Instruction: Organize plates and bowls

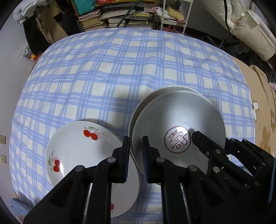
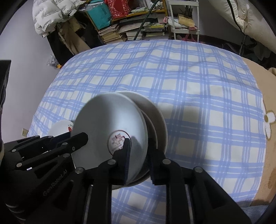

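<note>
A white bowl with a red seal mark [image 1: 177, 139] lies tilted on top of other white bowls [image 1: 172, 91] on the blue checked cloth [image 1: 120, 69]. My left gripper [image 1: 136, 155] is shut on this top bowl's near-left rim, one pad inside and one outside. My right gripper [image 2: 138, 160] straddles the rim on the opposite side, and its pads stand slightly apart from the wall, so it is open. The top bowl [image 2: 110, 120] looks blurred in the right wrist view. A stack of white cherry-print plates [image 1: 77, 146] sits just left of the bowls. Each view also shows the other gripper: right gripper [image 1: 213, 139], left gripper [image 2: 77, 136].
Beyond the cloth's far edge stand piles of books [image 1: 112, 20] and a white wire shelf [image 1: 174, 15]. A beige blanket with flower prints [image 1: 258, 112] lies to the right, with white bedding [image 1: 250, 31] above it. The cloth's far half is bare.
</note>
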The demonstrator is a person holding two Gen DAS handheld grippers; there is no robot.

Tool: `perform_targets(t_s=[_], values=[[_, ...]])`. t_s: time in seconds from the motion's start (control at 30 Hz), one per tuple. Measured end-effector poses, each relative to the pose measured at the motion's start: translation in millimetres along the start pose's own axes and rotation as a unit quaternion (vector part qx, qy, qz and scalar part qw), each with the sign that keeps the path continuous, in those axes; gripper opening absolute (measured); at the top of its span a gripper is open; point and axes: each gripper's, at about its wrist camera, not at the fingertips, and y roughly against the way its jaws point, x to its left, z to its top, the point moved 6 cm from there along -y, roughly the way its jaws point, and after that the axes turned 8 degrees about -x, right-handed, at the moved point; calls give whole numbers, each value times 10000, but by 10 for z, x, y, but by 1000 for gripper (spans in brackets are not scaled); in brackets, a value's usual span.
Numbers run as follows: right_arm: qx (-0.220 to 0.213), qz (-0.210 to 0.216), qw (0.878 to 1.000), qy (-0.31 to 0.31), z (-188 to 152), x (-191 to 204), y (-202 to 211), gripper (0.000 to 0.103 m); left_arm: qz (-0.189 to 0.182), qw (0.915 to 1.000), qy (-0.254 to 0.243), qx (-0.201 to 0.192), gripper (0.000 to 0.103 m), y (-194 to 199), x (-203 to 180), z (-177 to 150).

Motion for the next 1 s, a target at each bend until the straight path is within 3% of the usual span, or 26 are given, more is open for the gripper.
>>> perform_targets(t_s=[0.37, 0.5, 0.63, 0.73, 0.8, 0.9, 1.0], values=[[-121, 247, 9991, -312, 17, -50, 108, 27, 185, 9996, 9, -209, 16, 218, 158, -17], [-165, 423, 9981, -412, 31, -29, 156, 43, 238, 9993, 5, -285, 16, 312, 195, 9], [-587, 574, 9956, -456, 106, -16, 343, 71, 279, 9990, 4, -341, 16, 365, 247, 28], [-873, 674, 9921, -599, 159, -70, 496, 79, 355, 9986, -17, -387, 16, 390, 282, 42], [-955, 337, 9925, -681, 161, -185, 533, 83, 402, 9984, 7, -392, 16, 382, 325, 63], [-784, -69, 9923, -958, 120, -379, 480, 88, 442, 9982, 31, -410, 16, 365, 380, 87], [-522, -138, 9912, -1209, 73, -515, 401, 88, 504, 9977, 27, -447, 18, 346, 435, 126]])
